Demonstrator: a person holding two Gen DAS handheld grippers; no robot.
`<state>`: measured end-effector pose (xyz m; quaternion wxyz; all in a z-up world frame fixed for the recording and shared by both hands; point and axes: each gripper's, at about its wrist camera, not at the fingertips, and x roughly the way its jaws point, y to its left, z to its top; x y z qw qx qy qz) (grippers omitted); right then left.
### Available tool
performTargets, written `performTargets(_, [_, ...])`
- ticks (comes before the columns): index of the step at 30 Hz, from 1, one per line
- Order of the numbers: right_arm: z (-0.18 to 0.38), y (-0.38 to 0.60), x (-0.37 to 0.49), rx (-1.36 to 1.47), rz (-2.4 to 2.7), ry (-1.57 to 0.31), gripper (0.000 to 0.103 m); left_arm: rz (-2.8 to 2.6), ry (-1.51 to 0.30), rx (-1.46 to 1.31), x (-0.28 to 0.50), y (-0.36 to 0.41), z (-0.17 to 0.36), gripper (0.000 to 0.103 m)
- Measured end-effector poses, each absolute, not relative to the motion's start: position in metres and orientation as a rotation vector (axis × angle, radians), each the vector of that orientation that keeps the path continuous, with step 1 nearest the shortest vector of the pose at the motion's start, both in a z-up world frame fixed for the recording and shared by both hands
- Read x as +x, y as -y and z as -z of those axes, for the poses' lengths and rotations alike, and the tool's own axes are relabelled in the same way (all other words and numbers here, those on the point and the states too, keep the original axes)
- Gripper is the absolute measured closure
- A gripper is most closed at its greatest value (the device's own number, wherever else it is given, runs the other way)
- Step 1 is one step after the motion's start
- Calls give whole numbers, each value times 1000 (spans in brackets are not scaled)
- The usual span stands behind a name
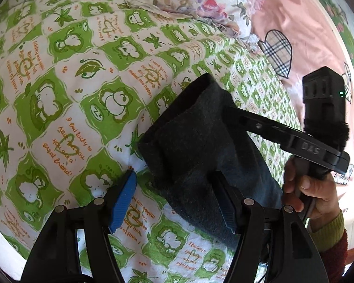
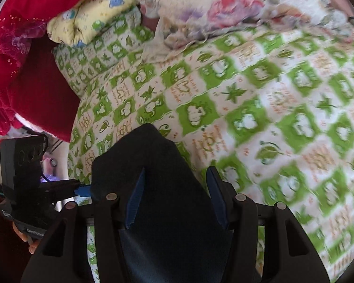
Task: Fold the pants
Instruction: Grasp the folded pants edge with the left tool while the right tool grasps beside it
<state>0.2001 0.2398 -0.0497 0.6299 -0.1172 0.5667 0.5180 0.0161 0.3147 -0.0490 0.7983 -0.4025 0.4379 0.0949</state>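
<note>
The dark folded pants (image 1: 200,146) hang over the green-and-white bedspread (image 1: 59,94). My left gripper (image 1: 174,200) is open; its right finger is under the cloth and its blue left pad (image 1: 125,200) is bare. My right gripper (image 1: 229,115) reaches in from the right with its finger tip in the cloth. In the right wrist view the pants (image 2: 153,176) lie between the blue pads of my right gripper (image 2: 177,200), whose jaws stand apart. My left gripper (image 2: 82,189) shows at the left edge there.
A floral quilt (image 1: 200,2) and a pink sheet with plaid hearts (image 1: 295,35) lie at the far side. A red blanket (image 2: 23,47) and a yellow pillow (image 2: 94,14) are at the bed's left end.
</note>
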Motion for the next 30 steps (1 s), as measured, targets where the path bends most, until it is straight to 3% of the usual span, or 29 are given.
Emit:
performTargets(6, [64,-252,196,-287,-1230,-1316,52,-220,-939,-823,17,-310,48,39])
performTargets(9, [65,-252,192,-291,-1235,-1305,68,-246,-940,-799,20,-309,47,48])
performTargets(16, [49,-244,180,-304,-1217,-1242,77,-183,-918,-816,21,-311,42,71])
performTargets(30, [-44,-157,163,-97,-1179,-1025,79,-28,-794,-700,18,-263,-33,77])
